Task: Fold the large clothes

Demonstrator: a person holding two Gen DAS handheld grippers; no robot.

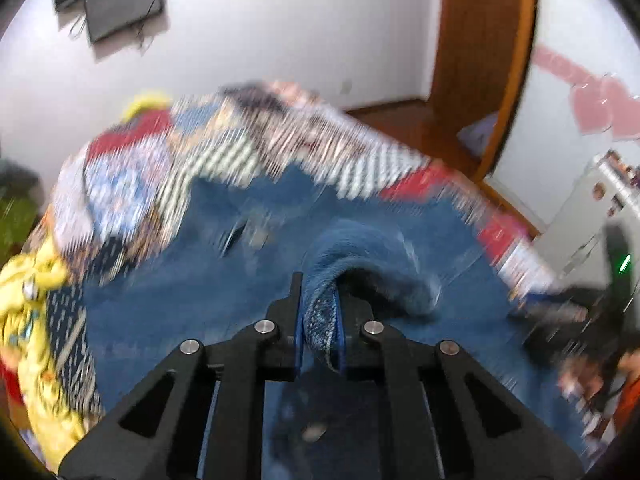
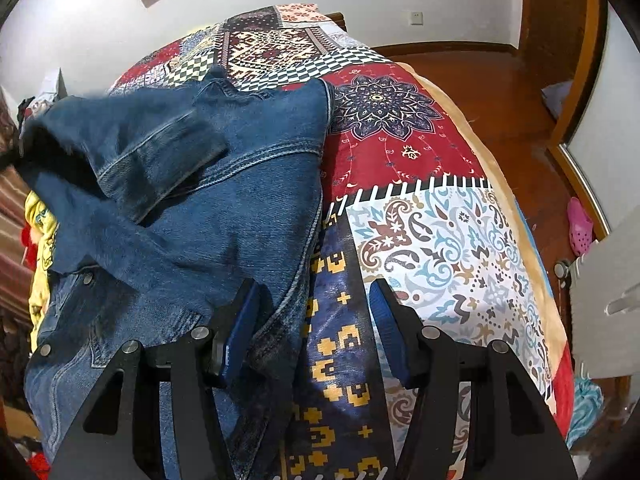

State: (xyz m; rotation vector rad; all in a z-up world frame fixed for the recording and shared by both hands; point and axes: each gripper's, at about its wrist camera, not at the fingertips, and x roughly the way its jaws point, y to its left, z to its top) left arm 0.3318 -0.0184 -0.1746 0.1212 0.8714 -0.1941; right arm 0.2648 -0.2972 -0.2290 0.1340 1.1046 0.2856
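Your left tool is pinched tight on a folded denim edge of the jacket, the cloth standing up between its blue pads; that view is smeared by motion. Your right tool stands spread with nothing between its jaws, its left finger over the jacket's right edge, its right finger over the patchwork quilt. Spread across the bed, the jacket has one sleeve raised and folded across its body.
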